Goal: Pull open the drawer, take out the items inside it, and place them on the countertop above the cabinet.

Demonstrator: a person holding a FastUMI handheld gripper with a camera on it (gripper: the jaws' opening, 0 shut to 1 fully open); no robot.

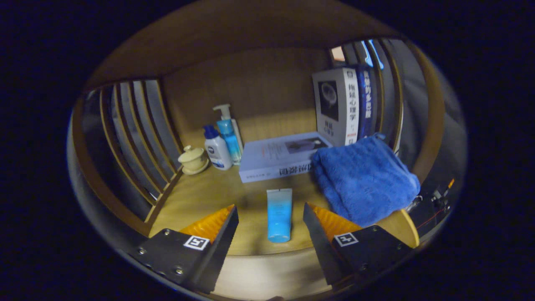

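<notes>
A light-blue squeeze tube (279, 215) lies on the wooden countertop (209, 196), lengthwise between my two fingers and touching neither. My gripper (271, 219) is open, with its fingers on either side of the tube. A folded blue towel (363, 184) rests on the countertop just ahead of the right finger, beside the tube.
A white book (278, 156) lies flat beyond the tube. Two books (342, 106) stand upright behind the towel. At the back left are a blue pump bottle (229, 133), a white bottle (217, 148) and a small lidded cup (193, 159). Slatted wooden sides (133, 138) close the shelf in.
</notes>
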